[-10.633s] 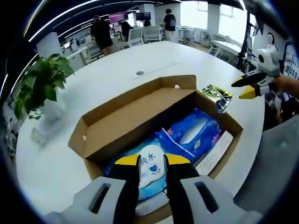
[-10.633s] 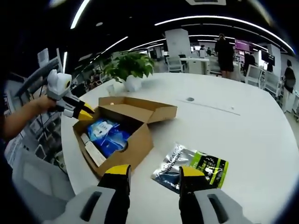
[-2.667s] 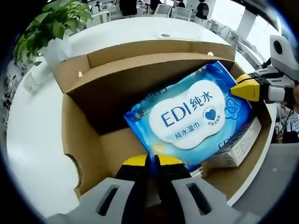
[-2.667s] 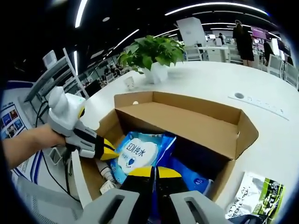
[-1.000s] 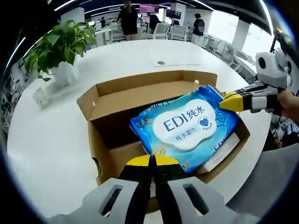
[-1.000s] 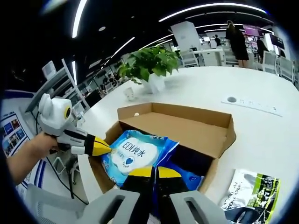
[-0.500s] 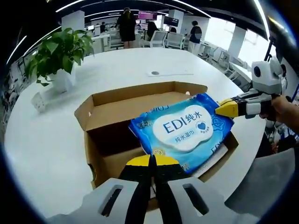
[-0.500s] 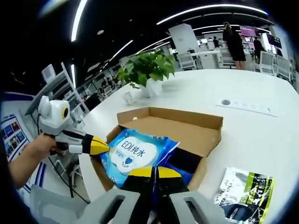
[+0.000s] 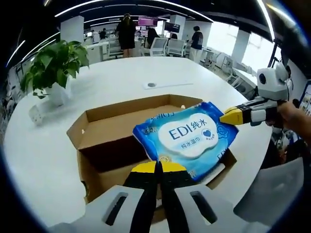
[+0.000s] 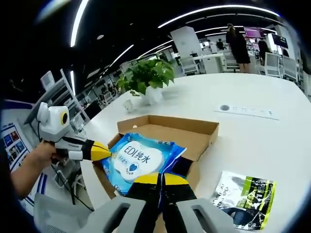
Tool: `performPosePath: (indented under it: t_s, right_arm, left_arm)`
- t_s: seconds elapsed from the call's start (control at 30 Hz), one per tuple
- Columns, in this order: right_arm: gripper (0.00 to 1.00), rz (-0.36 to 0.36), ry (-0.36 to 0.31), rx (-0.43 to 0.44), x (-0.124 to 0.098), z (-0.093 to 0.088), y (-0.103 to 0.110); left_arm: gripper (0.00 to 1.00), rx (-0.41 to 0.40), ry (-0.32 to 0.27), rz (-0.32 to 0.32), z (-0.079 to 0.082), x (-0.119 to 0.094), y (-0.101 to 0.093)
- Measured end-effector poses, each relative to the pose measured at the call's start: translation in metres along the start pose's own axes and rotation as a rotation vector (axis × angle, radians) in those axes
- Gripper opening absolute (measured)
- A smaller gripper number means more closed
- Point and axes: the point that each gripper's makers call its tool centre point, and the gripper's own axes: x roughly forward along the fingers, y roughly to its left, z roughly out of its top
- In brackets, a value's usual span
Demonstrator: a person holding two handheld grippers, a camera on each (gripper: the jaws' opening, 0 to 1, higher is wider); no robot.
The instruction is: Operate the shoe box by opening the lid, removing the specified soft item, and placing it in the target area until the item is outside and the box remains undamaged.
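Observation:
A blue wet-wipes pack (image 9: 190,136) with a white label hangs above the open cardboard shoe box (image 9: 114,127). My left gripper (image 9: 159,168) is shut on the pack's near edge. The right gripper (image 9: 232,116) comes in from the right, shut on the pack's far corner. In the right gripper view the same pack (image 10: 137,158) is held over the box (image 10: 193,136), with my right gripper (image 10: 162,178) shut on one edge and the left gripper (image 10: 100,151), held by a hand, shut on the opposite end. More blue packs lie hidden under it.
The box stands on a large white round table (image 9: 43,160). A potted plant (image 9: 51,65) stands at the table's far left. A green and black pouch (image 10: 245,194) lies on the table beside the box. People and office chairs stand far behind.
Both grippers have lifted the wipes pack higher, so it now sits further clear of the box. The box looks smaller and lower in both views.

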Motion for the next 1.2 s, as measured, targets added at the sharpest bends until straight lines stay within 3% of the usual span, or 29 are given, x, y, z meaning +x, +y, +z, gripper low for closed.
performPosePath:
  t_s: [0.67, 1.2]
  right_arm:
    - [0.00, -0.060, -0.023, 0.048, -0.035, -0.003, -0.036]
    - [0.00, -0.114, -0.025, 0.085, -0.064, -0.012, -0.070]
  left_arm:
    - [0.00, 0.030, -0.033, -0.052, 0.020, 0.015, -0.045]
    - [0.00, 0.004, -0.051, -0.118, 0.033, 0.037, -0.085]
